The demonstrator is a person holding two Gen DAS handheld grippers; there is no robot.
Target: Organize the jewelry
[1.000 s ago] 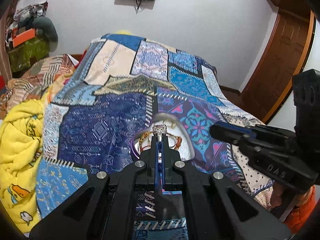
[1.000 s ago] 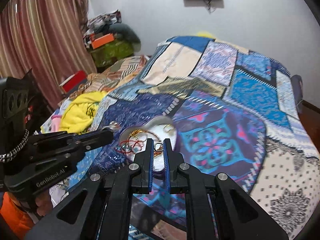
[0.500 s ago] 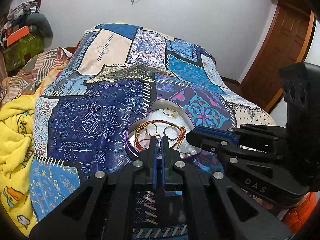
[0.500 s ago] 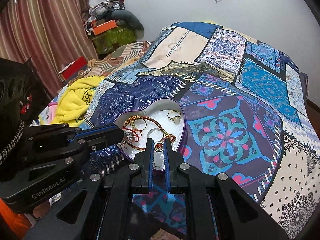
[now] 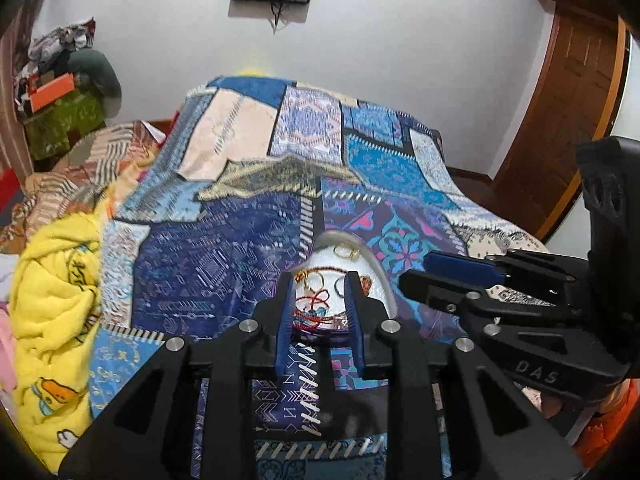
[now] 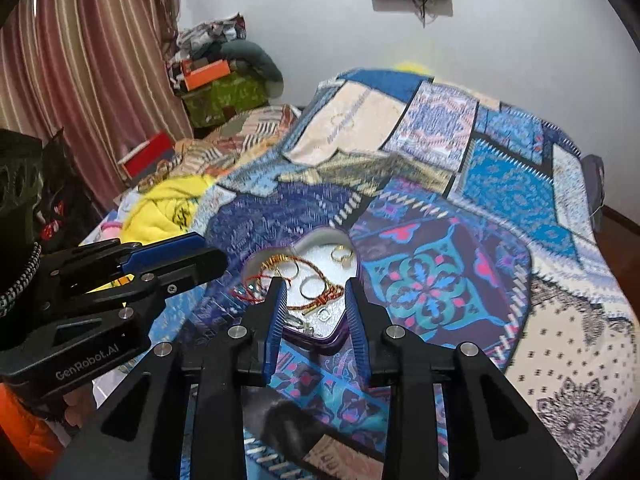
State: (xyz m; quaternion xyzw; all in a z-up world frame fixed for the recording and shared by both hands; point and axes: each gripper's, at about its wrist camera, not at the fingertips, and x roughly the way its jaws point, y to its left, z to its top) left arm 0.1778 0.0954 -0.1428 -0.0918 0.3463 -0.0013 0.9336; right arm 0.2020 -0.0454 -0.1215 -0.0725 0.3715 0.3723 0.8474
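A purple heart-shaped jewelry box (image 6: 340,338) with a white lining sits on the patchwork bedspread; it also shows in the left wrist view (image 5: 380,276). Inside lie gold rings (image 6: 342,255), red-orange cord bracelets (image 6: 320,300) and a silver ring (image 6: 322,314). My left gripper (image 5: 319,280) is open and empty, held just above the near side of the box. My right gripper (image 6: 315,284) is open and empty, also over the box's near side. Each gripper shows from the side in the other's view.
The patchwork bedspread (image 6: 460,184) covers the bed. A yellow blanket (image 5: 52,292) is heaped at the left edge. Clutter and striped curtains (image 6: 80,80) stand at the left, a wooden door (image 5: 576,80) at the right.
Both grippers were shut, the left holding a silver ring. Both have opened over the box, and the ring is no longer in the left gripper.
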